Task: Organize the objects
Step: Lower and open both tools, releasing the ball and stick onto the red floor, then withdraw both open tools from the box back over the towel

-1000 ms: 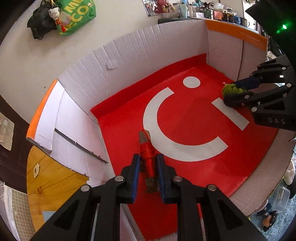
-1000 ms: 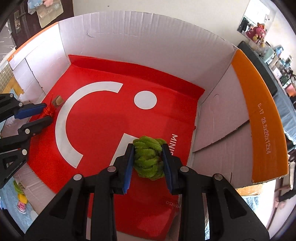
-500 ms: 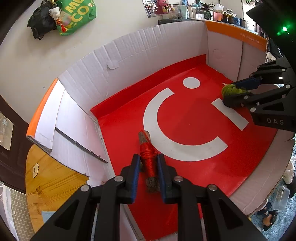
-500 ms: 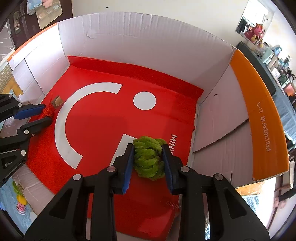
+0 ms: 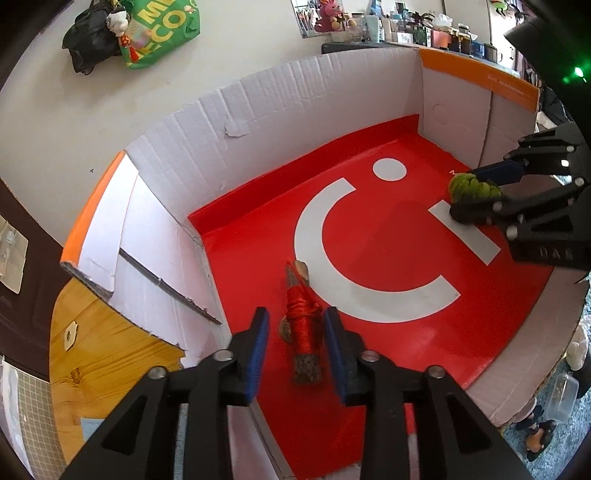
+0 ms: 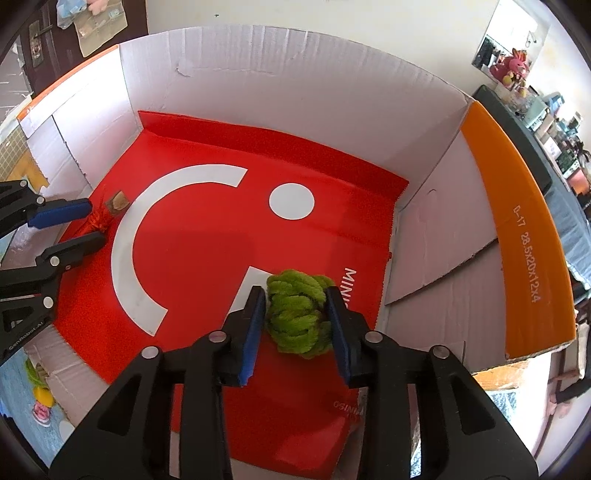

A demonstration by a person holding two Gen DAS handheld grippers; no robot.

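Note:
A wooden stick wound with red cord [image 5: 301, 325] lies on the red liner of a white cardboard box [image 5: 207, 147]. My left gripper [image 5: 297, 345] is open, its fingers apart on either side of the stick without touching it. A green yarn ball [image 6: 297, 312] rests on the liner near the box's right wall. My right gripper [image 6: 295, 321] stands around the ball with its pads right at its sides, slightly parted. The stick [image 6: 101, 218] and the left gripper [image 6: 75, 230] also show in the right wrist view, the ball [image 5: 472, 188] and the right gripper [image 5: 480, 195] in the left wrist view.
The box has tall white walls and orange flaps [image 6: 517, 240] folded outward. A red sheet with white markings [image 5: 388, 240] covers its floor. Orange wood floor [image 5: 99, 343] lies left of the box. A cluttered shelf [image 5: 388, 29] stands behind it.
Both grippers have opened. The left one has let go of the red-wound stick, which now lies free. The right one's fingers have spread around the green ball.

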